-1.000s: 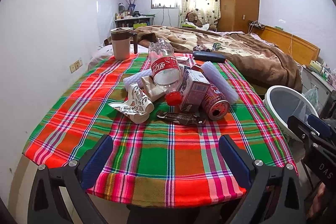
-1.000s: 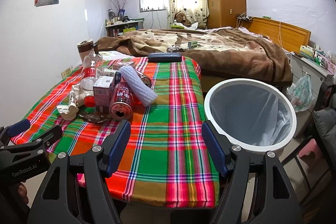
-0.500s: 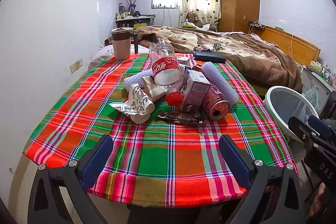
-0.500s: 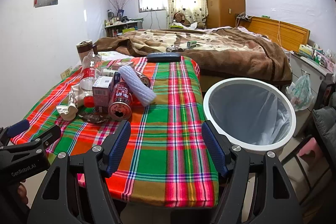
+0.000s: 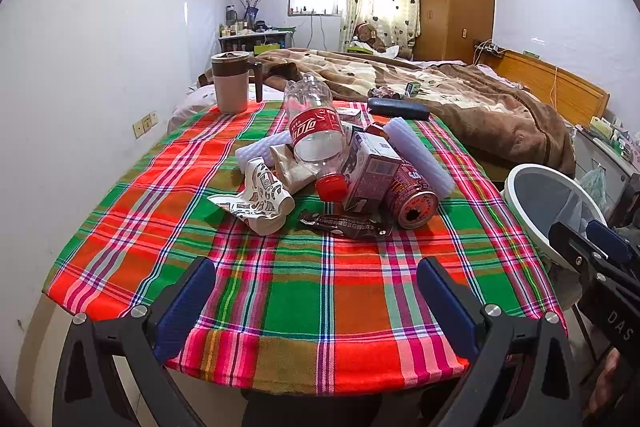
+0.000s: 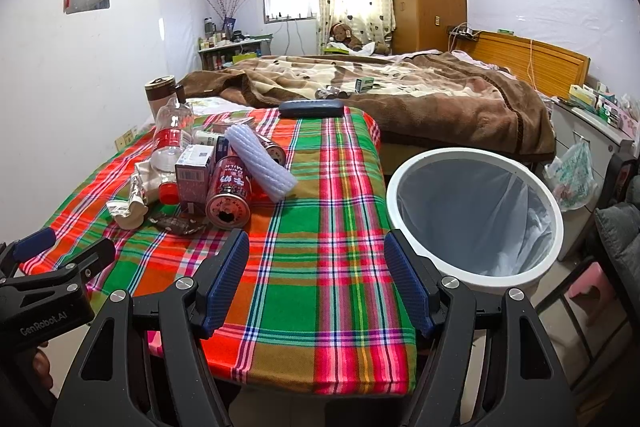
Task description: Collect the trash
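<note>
almost nothing has shifted since a second ago: both claws hang in the same spots over the near edge of the table, and the right wrist view has only crept a touch closer to the bin.

the left gripper point(image 5: 316, 303) is spread wide, holding nothing, its blue pads point(image 5: 186, 301) apart above the plaid tablecloth point(image 5: 304, 291). the trash heap lies ahead of it, well clear of the fingertips, near the middle of the table. nearest the claw is a dark wrapper point(image 5: 346, 225), flat on the cloth. just behind it a red can point(image 5: 412, 195) lies on its side, mouth toward the camera, touching a small carton point(image 5: 370, 177). a clear bottle point(image 5: 318, 137) with a red cap leans over the pile, and a crumpled paper cup point(image 5: 262, 197) sits to the left. a white foam roll point(image 5: 418, 157) rests against the can's far side.

the right gripper point(image 6: 316, 285) is also wide open and empty, the heap ahead and to its left. the white trash bin point(image 6: 476, 217), lined with a bag, stands just beside the table's right edge, close to the right finger.

a mug point(image 5: 230, 83) stands at the far left corner.
</note>
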Motion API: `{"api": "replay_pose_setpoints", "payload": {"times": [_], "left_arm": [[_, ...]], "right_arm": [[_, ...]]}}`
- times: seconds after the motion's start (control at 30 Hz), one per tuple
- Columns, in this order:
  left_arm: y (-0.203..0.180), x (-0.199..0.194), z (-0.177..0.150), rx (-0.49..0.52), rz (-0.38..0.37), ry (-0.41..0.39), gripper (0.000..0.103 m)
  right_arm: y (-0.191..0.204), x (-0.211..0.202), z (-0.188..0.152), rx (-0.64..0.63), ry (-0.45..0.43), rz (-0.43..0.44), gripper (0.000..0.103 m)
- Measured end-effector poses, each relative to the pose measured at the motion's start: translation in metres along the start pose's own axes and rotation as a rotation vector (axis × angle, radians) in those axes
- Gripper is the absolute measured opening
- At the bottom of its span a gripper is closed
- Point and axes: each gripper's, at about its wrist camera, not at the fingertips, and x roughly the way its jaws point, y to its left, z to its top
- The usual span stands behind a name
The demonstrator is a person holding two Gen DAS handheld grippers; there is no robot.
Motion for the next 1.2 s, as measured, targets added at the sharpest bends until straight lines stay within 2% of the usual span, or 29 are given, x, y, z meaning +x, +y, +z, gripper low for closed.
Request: {"api": "replay_pose_setpoints", "payload": {"times": [0.47, 0.8, 1.0, 1.13, 1.2], "left_arm": [[0.007, 0.009, 0.004, -0.003, -0.002, 0.008, 0.102], [0.027, 0.028, 0.012, -0.019, -0.005, 0.026, 0.102], [0.059, 0.049, 0.020, -0.084, -0.051, 0.060, 0.102], [0.076, 0.062, 0.027, -0.089, -0.028, 0.079, 0.101], [0.083, 0.069, 0.030, -0.102, -0.043, 0.095, 0.100]], "right_arm": [[-0.001, 0.007, 0.002, -0.004, 0.007, -0.007, 0.071], [0.002, 0.021, 0.009, -0.010, 0.008, 0.011, 0.072], [-0.003, 0.046, 0.022, -0.015, 0.001, 0.028, 0.072], [-0.005, 0.072, 0.034, -0.013, 0.049, 0.074, 0.072], [-0.002, 0.085, 0.039, -0.025, 0.070, 0.083, 0.072]]}}
